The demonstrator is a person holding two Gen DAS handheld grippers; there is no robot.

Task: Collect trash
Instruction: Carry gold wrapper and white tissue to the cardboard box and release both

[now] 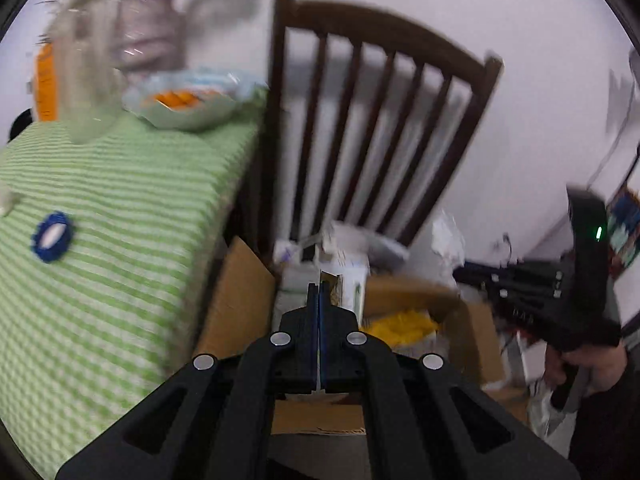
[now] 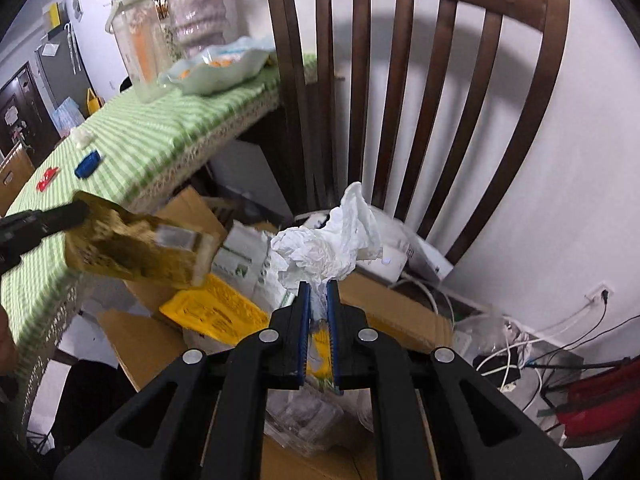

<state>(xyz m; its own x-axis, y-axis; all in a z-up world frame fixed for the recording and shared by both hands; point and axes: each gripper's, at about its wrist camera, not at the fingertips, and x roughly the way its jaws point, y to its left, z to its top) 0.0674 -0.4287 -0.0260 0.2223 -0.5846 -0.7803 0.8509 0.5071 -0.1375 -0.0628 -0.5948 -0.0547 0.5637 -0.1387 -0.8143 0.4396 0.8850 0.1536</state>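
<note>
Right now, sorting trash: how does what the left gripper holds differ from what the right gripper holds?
The left gripper pinches a flat brown packet by its edge; the right gripper clamps a crumpled white tissue. The packet juts sideways, while the tissue bunches upward. Both hang over the cardboard box.

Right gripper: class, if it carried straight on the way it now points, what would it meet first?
Probably the trash in the open cardboard box below it. The right gripper is shut on a crumpled white tissue and points down at that pile, so the tissue would touch first; depth is unclear.
</note>
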